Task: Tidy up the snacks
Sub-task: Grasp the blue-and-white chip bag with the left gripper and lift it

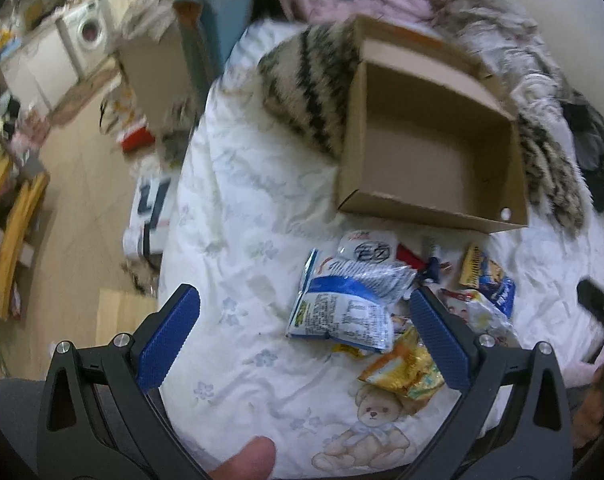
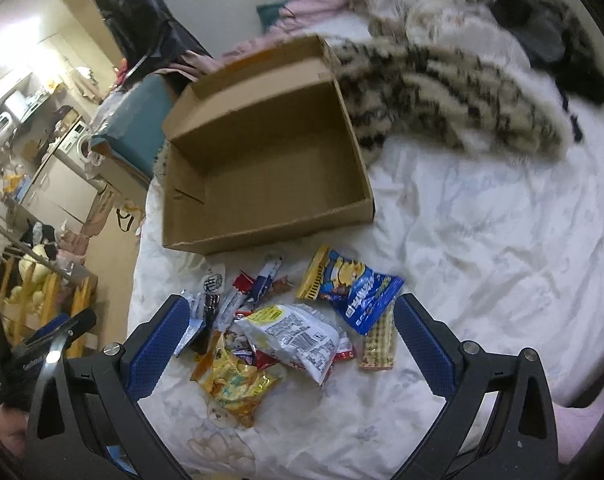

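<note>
The snacks (image 2: 278,328) lie in a loose heap on the bed (image 2: 482,240), just in front of an open cardboard box (image 2: 262,168) that holds nothing I can see, so the sorting looks barely begun: the step in hand appears to be choosing a first packet. Nearest the left tongs (image 1: 304,338) is a white and blue bag (image 1: 342,308) lying back-up, with a yellow packet (image 1: 406,368) partly under it; the right tongs (image 2: 290,346) hover over a white bag with a yellow label (image 2: 298,336), beside a blue and yellow bag (image 2: 350,284) and a narrow wafer-like packet (image 2: 378,344). Both pairs of tongs stand wide apart and grip nothing. The next move, as I judge it, calls for lowering one pair over a single bag, pinching a crimped edge (these foils slip and crumple), and carrying it to the box without dragging its neighbours along. As for writing, the packets carry printed panels and what seem to be East Asian characters, too blurred to read; a small round black-and-white mark (image 2: 214,281) shows on one packet. A striped furry blanket (image 2: 442,92) lies against the box's far side.
</note>
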Available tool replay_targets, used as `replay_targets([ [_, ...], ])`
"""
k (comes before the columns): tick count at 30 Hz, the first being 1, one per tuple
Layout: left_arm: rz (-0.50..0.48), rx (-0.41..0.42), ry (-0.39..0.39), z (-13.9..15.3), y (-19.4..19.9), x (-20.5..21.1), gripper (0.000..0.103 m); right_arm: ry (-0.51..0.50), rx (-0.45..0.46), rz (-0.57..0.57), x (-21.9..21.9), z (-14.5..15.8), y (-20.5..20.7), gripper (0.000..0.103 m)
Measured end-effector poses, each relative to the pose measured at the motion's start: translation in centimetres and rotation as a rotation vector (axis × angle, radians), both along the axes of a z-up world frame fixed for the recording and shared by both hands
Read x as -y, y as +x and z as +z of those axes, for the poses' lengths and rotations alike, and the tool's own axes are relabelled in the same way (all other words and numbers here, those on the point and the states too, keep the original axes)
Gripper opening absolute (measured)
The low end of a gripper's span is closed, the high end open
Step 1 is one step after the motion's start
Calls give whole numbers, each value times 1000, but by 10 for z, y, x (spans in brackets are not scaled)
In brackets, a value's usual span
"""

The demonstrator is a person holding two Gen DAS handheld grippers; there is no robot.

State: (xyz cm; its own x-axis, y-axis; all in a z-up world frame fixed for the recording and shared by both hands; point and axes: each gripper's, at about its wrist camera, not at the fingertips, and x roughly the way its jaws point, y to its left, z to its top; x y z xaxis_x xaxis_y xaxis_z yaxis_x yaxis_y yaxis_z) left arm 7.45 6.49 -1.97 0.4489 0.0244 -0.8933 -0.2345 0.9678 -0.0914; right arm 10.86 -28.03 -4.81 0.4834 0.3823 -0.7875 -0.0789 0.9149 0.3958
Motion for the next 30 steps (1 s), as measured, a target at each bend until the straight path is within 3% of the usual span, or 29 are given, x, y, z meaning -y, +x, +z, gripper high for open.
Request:
replay_targets([
  [4, 36, -72, -41, -23, 8, -5, 103, 18, -93, -29, 3, -26, 2, 103],
  [9, 43, -169, -112, -61, 23, 7, 103, 19, -87, -24, 4, -26, 4, 103],
  [12, 16, -234, -106, -85, 39, 18, 103, 34, -113, -34, 6, -32, 7, 103],
  [16, -134, -338, -67, -122, 58, 37, 103, 27, -115, -36, 6, -32, 8, 103],
  [18, -112, -362, -62, -134, 60, 32, 103, 28, -119, -32, 5, -33, 9, 103],
  [20, -100, -384, -107, -143, 63, 28, 103, 22, -119, -31, 5, -34, 10, 103],
  [23, -127, -375, -118, -146, 64, 33, 90, 21, -117, -29, 5, -34, 10, 103],
  [25, -156, -349, -122, -141, 63, 38, 71, 16, -117, -26, 4, -34, 10, 103],
  [27, -173, -318, -108, -132, 61, 44, 60, 8, -117, -19, 3, -34, 10, 103],
  [30, -176, -278, -109, -115, 53, 46, 55, 4, -115, -11, 2, -34, 9, 103],
])
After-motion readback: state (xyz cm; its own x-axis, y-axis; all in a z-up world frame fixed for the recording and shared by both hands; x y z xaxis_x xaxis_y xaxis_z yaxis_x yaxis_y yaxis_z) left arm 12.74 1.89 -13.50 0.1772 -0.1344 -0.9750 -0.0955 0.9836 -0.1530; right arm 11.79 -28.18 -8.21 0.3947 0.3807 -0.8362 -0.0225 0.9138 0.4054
